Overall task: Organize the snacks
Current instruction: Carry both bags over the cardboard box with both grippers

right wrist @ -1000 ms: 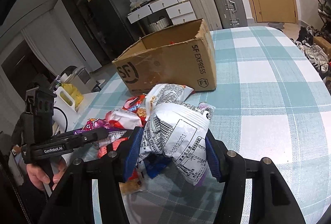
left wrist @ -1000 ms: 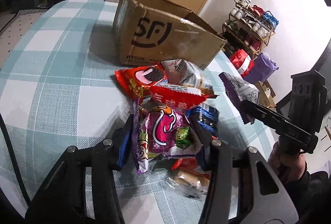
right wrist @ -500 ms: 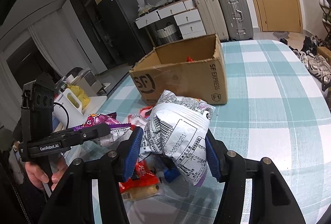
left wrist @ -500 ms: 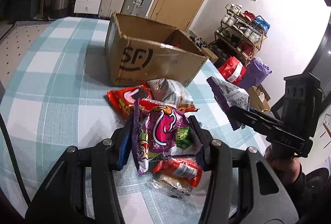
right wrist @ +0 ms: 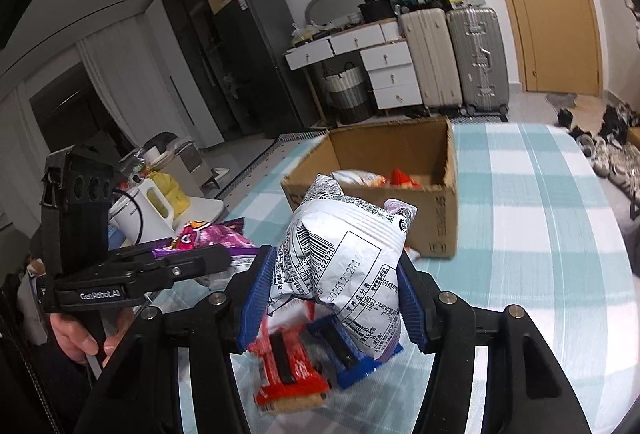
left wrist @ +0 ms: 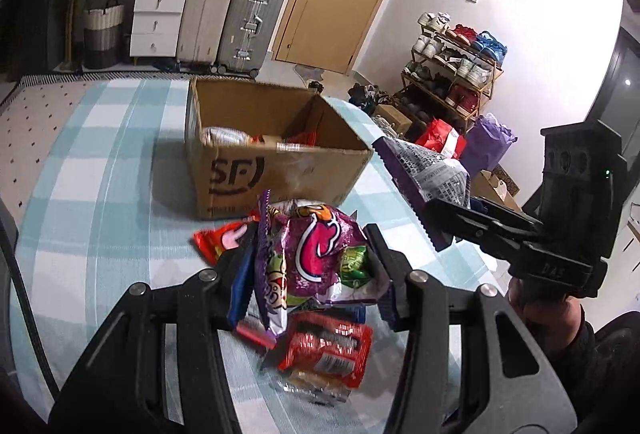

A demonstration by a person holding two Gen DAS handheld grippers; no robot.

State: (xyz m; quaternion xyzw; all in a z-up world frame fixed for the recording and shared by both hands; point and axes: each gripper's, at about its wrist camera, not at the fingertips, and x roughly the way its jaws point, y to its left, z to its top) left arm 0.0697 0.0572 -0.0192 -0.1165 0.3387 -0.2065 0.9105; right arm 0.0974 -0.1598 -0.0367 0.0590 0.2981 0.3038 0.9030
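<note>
Purple snack bag [left wrist: 316, 254] pinched by left gripper [left wrist: 312, 270] fingers, white snack bag [right wrist: 340, 258] pinched by right gripper [right wrist: 332, 290]

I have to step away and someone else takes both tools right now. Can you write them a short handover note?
Left tool: shut on the purple snack bag, held above the table.
Right tool: shut on the white snack bag, also off the table.
Cardboard box: open, beyond both tools, a few snacks already inside.
Left on the checked tablecloth: a red packet near the box, plus the red-wrapped bar and blue packet below the tools.
Next, probably: drop both held bags into the box, then the rest.
</note>
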